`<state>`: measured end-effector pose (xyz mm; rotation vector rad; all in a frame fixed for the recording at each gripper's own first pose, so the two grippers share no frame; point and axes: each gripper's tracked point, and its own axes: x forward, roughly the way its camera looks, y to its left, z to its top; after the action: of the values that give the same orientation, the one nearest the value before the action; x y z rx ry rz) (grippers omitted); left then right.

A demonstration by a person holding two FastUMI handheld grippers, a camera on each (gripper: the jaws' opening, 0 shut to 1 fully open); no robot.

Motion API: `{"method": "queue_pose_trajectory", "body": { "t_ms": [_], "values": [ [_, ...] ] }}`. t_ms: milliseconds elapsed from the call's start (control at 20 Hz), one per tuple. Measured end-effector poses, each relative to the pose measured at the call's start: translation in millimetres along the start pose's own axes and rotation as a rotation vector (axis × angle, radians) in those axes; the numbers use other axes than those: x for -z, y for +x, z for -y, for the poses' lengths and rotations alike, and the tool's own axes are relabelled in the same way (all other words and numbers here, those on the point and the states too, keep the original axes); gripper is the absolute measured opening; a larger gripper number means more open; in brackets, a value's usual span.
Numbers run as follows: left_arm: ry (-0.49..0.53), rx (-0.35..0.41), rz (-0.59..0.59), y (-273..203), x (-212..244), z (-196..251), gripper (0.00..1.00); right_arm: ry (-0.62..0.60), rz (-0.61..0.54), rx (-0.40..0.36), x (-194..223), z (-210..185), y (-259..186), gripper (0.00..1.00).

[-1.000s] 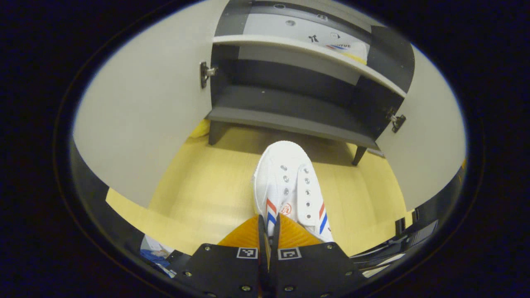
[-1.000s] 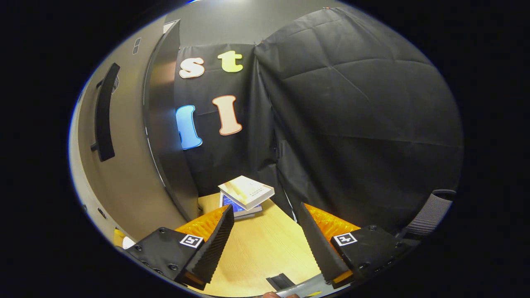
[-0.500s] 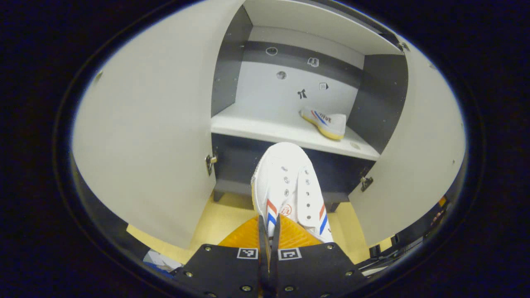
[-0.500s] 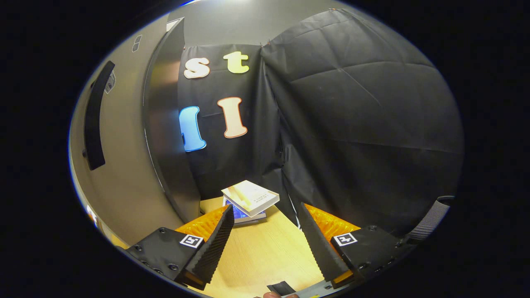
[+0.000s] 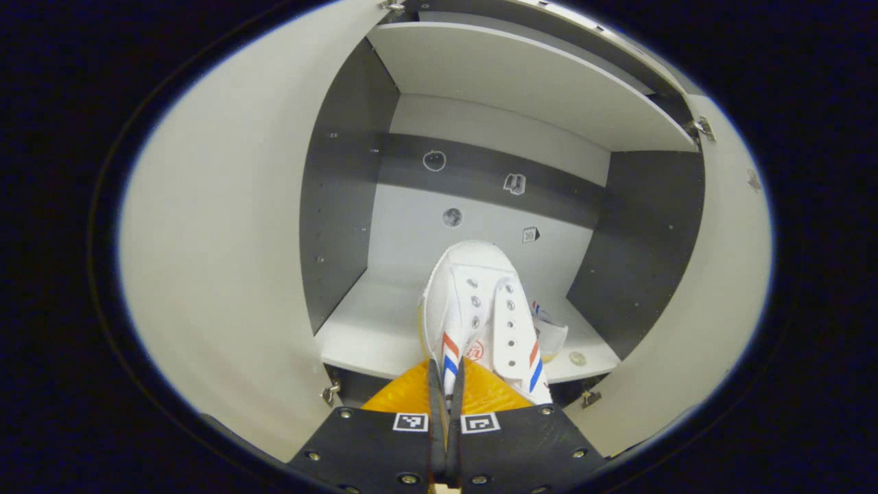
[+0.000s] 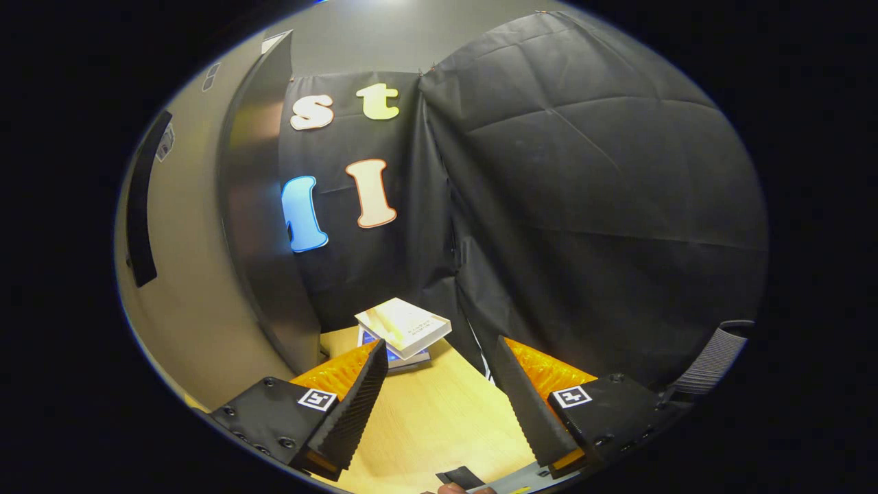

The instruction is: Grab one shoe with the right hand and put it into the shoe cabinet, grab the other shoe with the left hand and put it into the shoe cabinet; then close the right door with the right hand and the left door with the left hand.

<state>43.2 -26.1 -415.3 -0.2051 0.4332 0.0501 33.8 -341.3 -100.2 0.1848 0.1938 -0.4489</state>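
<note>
In the left gripper view the shoe cabinet [image 5: 343, 206] stands wide open, its pale shelf [image 5: 370, 336] lit bright between dark grey side walls, with a lighter back panel crossed by a dark band that carries a few small stickers too small to make out. The left door [image 5: 206, 261] swings out on one side and the right door [image 5: 720, 288] on the other, small metal hinges showing at their lower corners. The left claw [image 5: 446, 374] is pinched nearly closed on the rear edge of a white shoe [image 5: 477, 309] with red and blue stripes — toe pointing into the cabinet, held above the front of the shelf. Whether its sole touches the shelf is hidden by the shoe itself. Just behind it, toward the right, a second shoe [image 5: 549, 333] lies on the shelf, mostly covered, only a sliver of its side and yellowish sole showing.

In the right gripper view the right claw [image 6: 439, 391] hangs wide apart and empty above a light wooden table [image 6: 439, 425]. A small stack of books [image 6: 401, 329] lies at the far edge of the table against the black cloth wall [image 6: 583, 206]. To the left stands the outer face of a cabinet door [image 6: 185, 274] with a long dark handle [image 6: 140, 206] — its lower end cut off. A ribbed grey hose [image 6: 713, 353] curves in at the right edge.
</note>
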Motion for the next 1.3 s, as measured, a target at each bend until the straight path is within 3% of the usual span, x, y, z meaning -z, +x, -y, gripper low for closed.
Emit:
{"method": "queue_pose_trajectory", "body": {
  "t_ms": [200, 450, 750, 800, 850, 900, 950, 1000, 1050, 1150, 1200, 1250, 1300],
  "values": [
    [0.007, -0.021, 0.015, -4, -2, 0, 0.02, 0.029, 0.011, 0.029, -4, 7, 0, 0.98],
    [0.007, 0.007, 0.007, -2, -1, 2, 0.02, 0.033, 0.049, 0.049, -14, 12, -1, 0.98],
    [0.051, -0.014, -0.02, -4, -5, 1, 0.02, 0.021, 0.001, 0.036, 1, 12, 10, 0.98],
    [0.054, -0.016, -0.024, -4, -5, 1, 0.07, 0.021, -0.001, 0.04, 2, 14, 11, 0.98],
    [0.053, -0.008, -0.033, -4, -4, 2, 0.02, 0.021, -0.007, 0.049, 4, 16, 11, 0.98],
    [0.055, 0.013, -0.043, -5, -4, 7, 0.09, 0.023, -0.011, 0.057, 6, 18, 11, 0.98],
    [0.062, 0.001, -0.034, -10, -8, 9, 0.19, 0.028, -0.009, 0.058, 5, 18, 10, 0.92],
    [0.077, -0.016, -0.002, -6, -14, 10, 0.3, 0.032, -0.006, 0.052, 3, 16, 9, 0.98],
    [0.096, -0.033, 0.035, -12, -23, 8, 0.39, 0.03, -0.001, 0.046, 2, 14, 8, 0.98],
    [0.114, -0.036, 0.082, -24, -32, 16, 0.78, 0.019, 0.01, 0.03, -3, 13, 7, 0.98],
    [0.119, -0.034, 0.091, -41, -35, 18, 0.98, 0.017, 0.014, 0.018, -6, 11, 6, 0.92],
    [0.128, -0.045, 0.108, -56, -38, 17, 0.98, 0.015, 0.018, 0.005, -9, 8, 5, 0.98],
    [0.135, -0.06, 0.132, -67, -40, 16, 0.98, 0.015, 0.021, -0.008, -13, 5, 6, 0.98]
  ]
}}
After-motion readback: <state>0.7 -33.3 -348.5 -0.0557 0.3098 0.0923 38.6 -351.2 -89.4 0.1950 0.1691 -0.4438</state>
